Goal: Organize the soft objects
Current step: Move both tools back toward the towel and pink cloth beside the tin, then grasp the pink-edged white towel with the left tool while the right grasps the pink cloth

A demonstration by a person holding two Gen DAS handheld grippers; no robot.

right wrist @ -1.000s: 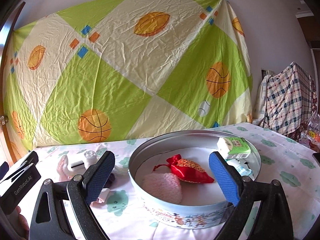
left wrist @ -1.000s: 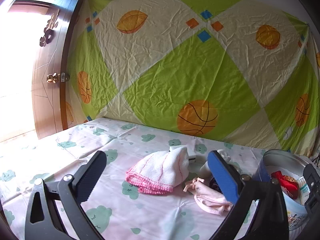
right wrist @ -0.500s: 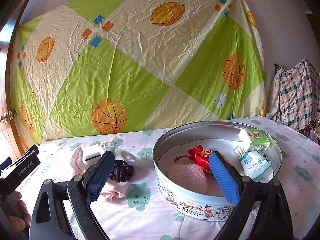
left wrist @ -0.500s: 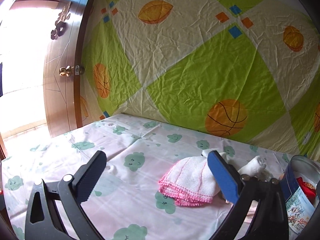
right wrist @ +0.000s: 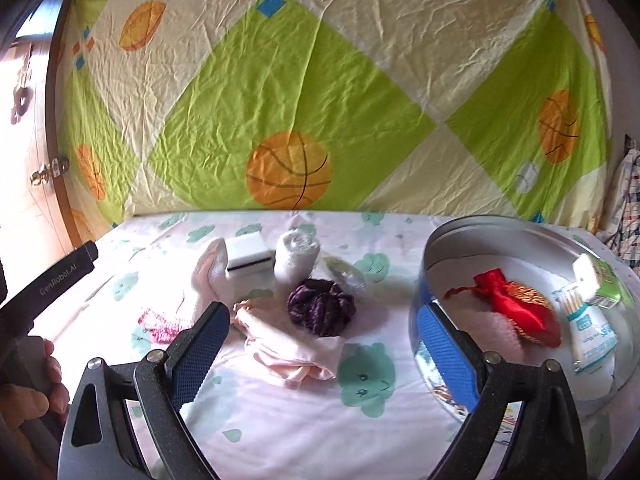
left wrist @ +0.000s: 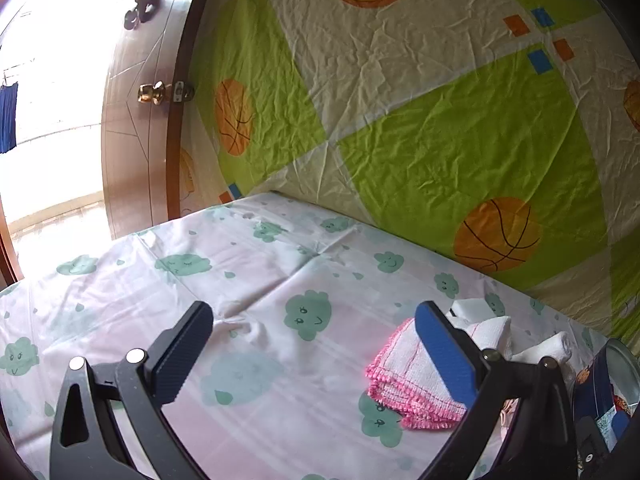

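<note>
Several soft things lie on the cloud-print sheet: a white cloth with pink trim (left wrist: 404,380) that also shows in the right wrist view (right wrist: 168,320), a pale pink garment (right wrist: 288,350), a dark purple scrunchie (right wrist: 322,306), a rolled white towel (right wrist: 296,258) and a white sponge (right wrist: 246,256). A round metal tin (right wrist: 436,264) at the right holds a red pouch (right wrist: 510,304) and a pink puff (right wrist: 498,332). My left gripper (left wrist: 314,344) is open and empty, left of the trimmed cloth. My right gripper (right wrist: 324,344) is open and empty, above the pink garment.
The tin also holds a green-and-white box (right wrist: 596,280) and a pack of cotton swabs (right wrist: 588,332). A patterned sheet (right wrist: 320,92) hangs behind the bed. A wooden door (left wrist: 140,120) stands at the left. Plaid fabric (right wrist: 628,216) is at the far right.
Both grippers have swung left. The tin has slid to the right edge of both views and the pile of soft things now sits before the right gripper. Both stay open.
</note>
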